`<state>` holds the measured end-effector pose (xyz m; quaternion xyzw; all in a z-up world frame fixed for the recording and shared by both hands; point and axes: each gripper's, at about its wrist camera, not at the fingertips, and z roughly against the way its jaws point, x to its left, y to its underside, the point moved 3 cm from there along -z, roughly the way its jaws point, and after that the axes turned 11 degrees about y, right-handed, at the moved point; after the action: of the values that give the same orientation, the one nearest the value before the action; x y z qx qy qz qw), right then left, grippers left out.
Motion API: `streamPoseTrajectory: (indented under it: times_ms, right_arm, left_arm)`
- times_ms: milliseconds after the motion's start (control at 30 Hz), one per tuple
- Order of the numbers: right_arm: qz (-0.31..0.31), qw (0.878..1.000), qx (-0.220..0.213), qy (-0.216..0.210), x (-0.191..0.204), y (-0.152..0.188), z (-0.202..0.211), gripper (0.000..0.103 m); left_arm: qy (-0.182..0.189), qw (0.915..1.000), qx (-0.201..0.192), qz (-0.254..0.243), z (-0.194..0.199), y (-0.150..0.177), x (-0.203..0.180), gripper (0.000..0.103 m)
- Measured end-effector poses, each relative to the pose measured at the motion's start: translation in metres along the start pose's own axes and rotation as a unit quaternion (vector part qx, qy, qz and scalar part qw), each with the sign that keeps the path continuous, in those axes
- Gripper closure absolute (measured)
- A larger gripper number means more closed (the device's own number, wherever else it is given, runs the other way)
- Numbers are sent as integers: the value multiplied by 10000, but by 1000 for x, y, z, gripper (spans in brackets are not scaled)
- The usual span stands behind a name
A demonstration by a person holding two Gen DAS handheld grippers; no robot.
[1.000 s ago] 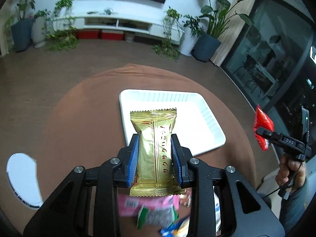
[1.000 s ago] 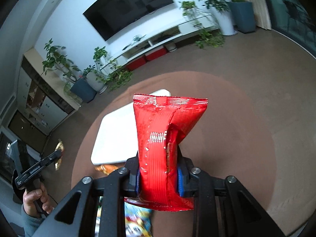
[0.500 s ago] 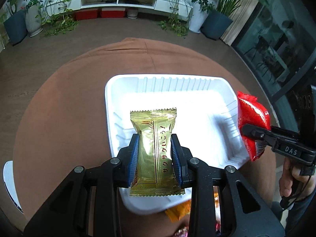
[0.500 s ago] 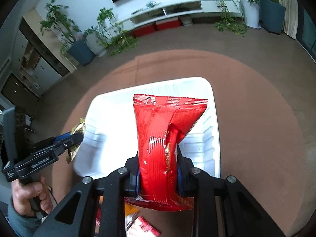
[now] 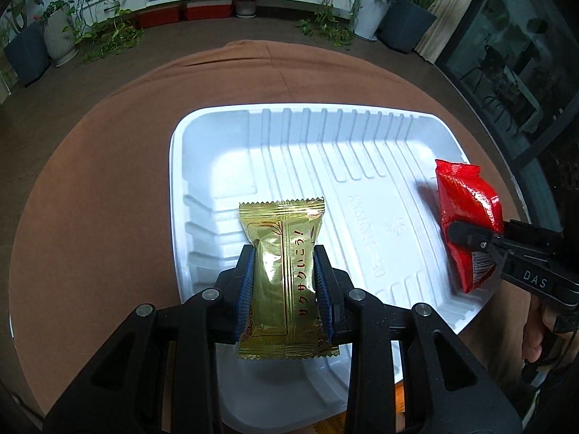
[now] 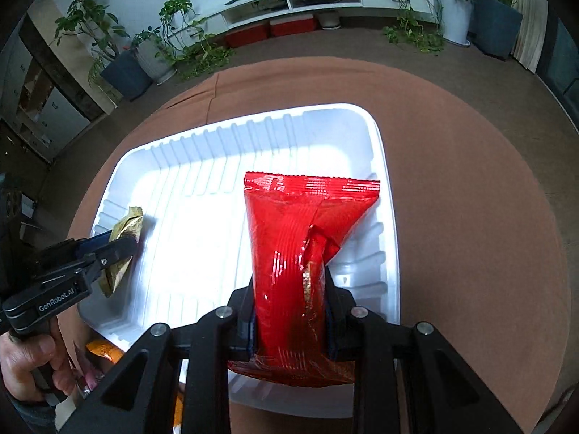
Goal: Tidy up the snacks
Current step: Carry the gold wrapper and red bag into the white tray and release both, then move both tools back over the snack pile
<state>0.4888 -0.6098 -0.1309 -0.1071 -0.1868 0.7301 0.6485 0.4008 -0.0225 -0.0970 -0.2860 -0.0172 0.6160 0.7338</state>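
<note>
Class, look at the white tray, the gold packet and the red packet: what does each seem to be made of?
White tray: likely thin moulded plastic, glossy, ribbed walls.
Gold packet: metallic-looking foil film, shiny, crimped zigzag ends.
Red packet: glossy plastic film, creased, with bright highlights.

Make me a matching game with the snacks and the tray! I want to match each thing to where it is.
Things:
1. gold snack packet
2. red snack packet
3. white tray
4. orange packet

Places:
A. on the brown tablecloth, beneath both held packets
B. clamped in the right hand-held gripper
C. peeking out past the tray's near edge
D. clamped in the left hand-held gripper

Pairs: 1-D, 2-B, 3-A, 4-C
</note>
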Motion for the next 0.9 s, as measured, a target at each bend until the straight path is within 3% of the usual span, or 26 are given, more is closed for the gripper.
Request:
streamPoseTrajectory:
  times_ms: [133,200,267,400,500,600,733,900]
  right_arm:
    - [99,9999,-30,118,4,2,3,70]
    - [81,9998,-50,173,7,5,5,55]
    - [104,9996,-133,223,6,6,10,53]
    - [99,9993,-293,218,2,7,23,48]
    - [62,9985,-530,142,-1,9,45,43]
    - [13,9963,-858,2,-4,18,76,34]
    - [-88,9907,-1349,-183,-12,32,125,27]
    - [-240,9806,-1875,-528,-23,61,177,19]
  left_arm:
    - [-72,10000,33,-8,-15,-6,-10,71]
    - [-71,10000,31,-29,-17,-5,-11,63]
    - [-102,9999,-39,-126,-17,-5,-14,54]
    - [-149,9996,-178,-173,-9,-6,-20,46]
    - [-185,9988,-407,-213,11,-5,-26,42]
    - [-213,9963,-742,-366,37,0,-34,30]
    - [-102,9897,-1220,-741,78,21,-51,0]
    - [-73,9862,-1196,-1140,108,65,-75,0]
